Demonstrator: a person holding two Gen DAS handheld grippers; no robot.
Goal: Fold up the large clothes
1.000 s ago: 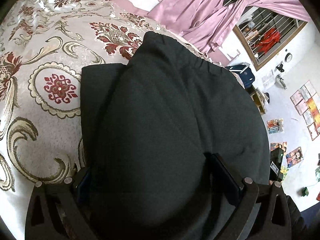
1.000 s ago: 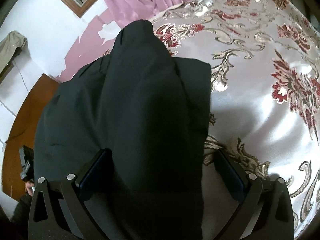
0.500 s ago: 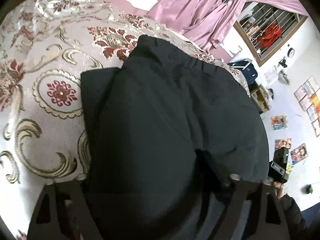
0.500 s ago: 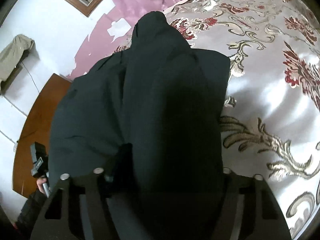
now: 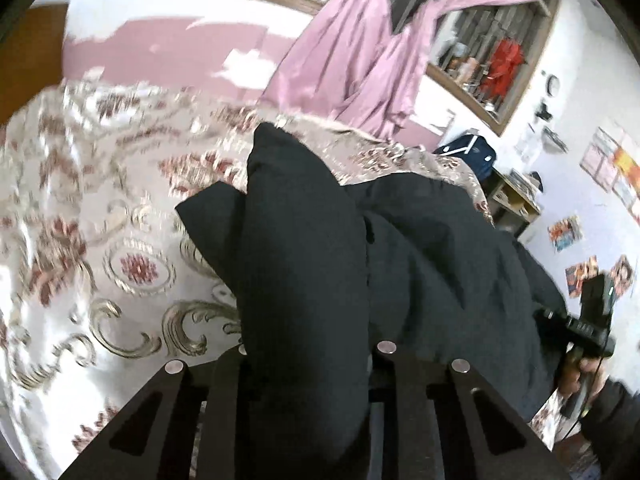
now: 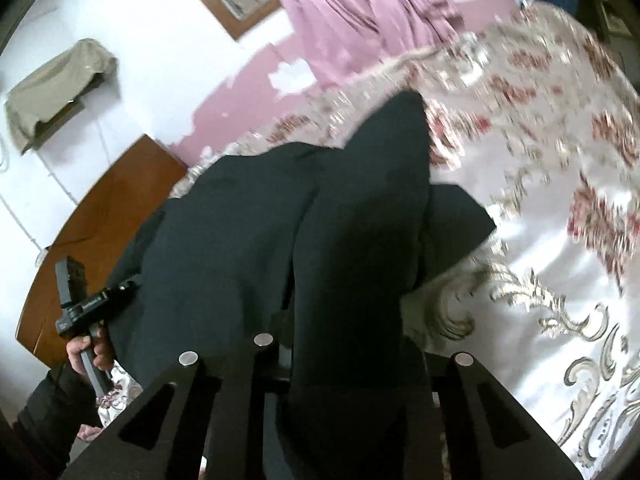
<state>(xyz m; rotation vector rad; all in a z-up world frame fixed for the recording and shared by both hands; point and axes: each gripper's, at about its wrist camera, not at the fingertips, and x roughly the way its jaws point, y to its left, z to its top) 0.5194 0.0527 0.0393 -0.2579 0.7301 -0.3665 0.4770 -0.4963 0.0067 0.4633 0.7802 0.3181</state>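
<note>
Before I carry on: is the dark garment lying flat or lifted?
Lifted: both grippers' fingers pinch the dark garment, pulling it into ridges.

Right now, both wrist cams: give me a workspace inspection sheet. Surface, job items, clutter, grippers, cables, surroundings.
Surface: bed with a cream bedspread patterned in red flowers and gold scrolls; image blurred.
Job's things: one dark garment, near end raised in two bunched ridges, far part resting on the bedspread.
Clutter: nothing seen on the bed besides the garment.
Grippers: left gripper and right gripper have just been closing; each is clamped on a ridge of the garment.
Cables: a thin cord under the person's other hand; nothing else seen.
Surroundings: pink curtain, barred window, wooden headboard, pictures on the wall, blue bag.
</note>
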